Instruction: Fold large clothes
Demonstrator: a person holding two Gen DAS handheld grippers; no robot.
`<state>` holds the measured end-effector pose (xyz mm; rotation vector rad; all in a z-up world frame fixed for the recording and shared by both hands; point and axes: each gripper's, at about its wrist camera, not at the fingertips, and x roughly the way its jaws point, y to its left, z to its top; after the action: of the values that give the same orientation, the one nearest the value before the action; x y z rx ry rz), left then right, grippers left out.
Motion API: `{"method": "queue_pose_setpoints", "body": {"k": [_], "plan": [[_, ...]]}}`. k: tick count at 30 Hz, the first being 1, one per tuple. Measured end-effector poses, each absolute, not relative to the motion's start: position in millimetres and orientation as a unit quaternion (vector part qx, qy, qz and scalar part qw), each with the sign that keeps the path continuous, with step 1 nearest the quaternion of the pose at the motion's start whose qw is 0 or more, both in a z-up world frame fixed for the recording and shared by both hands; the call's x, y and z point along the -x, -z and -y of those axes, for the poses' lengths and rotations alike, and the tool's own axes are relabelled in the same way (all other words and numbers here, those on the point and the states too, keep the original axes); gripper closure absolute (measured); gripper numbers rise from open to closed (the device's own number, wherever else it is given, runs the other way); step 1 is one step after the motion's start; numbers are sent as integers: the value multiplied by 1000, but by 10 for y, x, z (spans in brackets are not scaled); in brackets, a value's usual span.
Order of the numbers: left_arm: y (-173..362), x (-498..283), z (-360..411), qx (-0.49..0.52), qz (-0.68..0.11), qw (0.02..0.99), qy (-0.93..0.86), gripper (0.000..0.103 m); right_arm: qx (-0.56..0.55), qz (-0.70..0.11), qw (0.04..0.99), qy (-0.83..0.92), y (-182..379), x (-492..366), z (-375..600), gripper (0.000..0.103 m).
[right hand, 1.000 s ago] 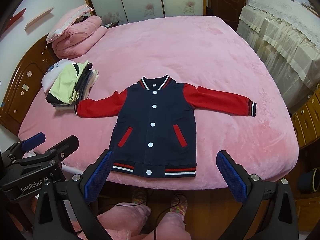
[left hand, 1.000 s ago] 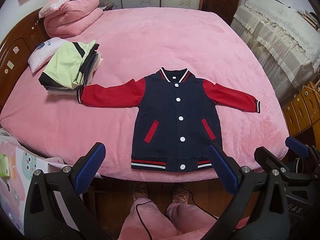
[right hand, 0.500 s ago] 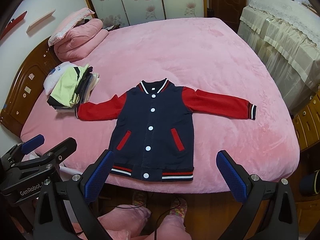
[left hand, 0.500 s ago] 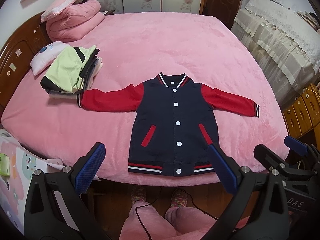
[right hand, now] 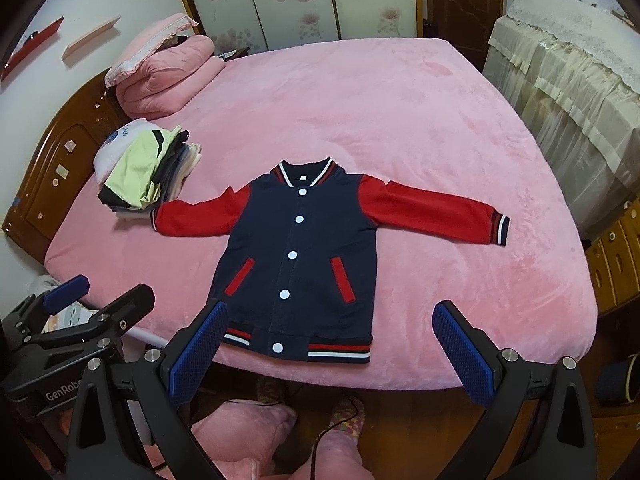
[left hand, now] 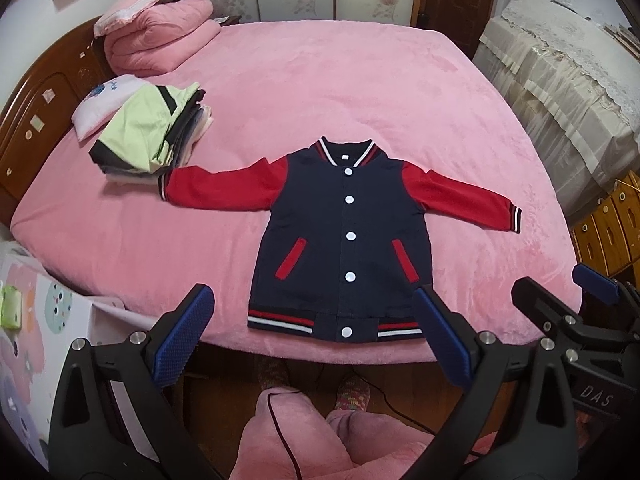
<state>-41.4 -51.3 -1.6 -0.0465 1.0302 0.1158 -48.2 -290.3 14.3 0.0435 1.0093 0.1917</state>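
The left gripper (left hand: pixel 314 336) has its fingers (left hand: pixel 182 338) spread wide and holds nothing; it hangs off the near edge of the bed (left hand: pixel 360 92), above the floor. The right gripper (right hand: pixel 328 354) is spread just as wide and empty, also short of the bed's edge.

Just past both sets of fingers lies the jacket (left hand: pixel 344 236), flat on the bed, front up and buttoned, its striped hem at the near edge. In the left view the hem sits between the two fingers, the right one overlapping its right corner in the picture. In the right view the left finger overlaps the hem's left corner, and the right finger stands clear to the jacket's right. Whether any finger touches the cloth I cannot tell.

The red sleeves stretch out to either side. The left cuff reaches a pile (left hand: pixel 148 136) of folded clothes, farther out to the left. Beyond that, a rolled pink quilt (left hand: pixel 160 40) sits at the bed's far left corner.
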Motion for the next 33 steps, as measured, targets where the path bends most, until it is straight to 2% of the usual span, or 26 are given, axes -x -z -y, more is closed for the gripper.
{"method": "queue_pose_setpoints", "body": {"k": [10,19,24,33], "plan": [[103,570,389,21,-484,872,-67,5,-3,-447,888,-107,-194,666,2734,0],[719,511,-380,164,-508,843,-74,5,43,-395,911,-107,-75,668,2147,0],[1291,362,-974,205,-525,814,-138,5,-26,-474,874,-101,413,344,1657,0],[2164,-236,-2358,262,-528,781,-205,8,-66,-523,847,-65,1358,-344,815,0]]}}
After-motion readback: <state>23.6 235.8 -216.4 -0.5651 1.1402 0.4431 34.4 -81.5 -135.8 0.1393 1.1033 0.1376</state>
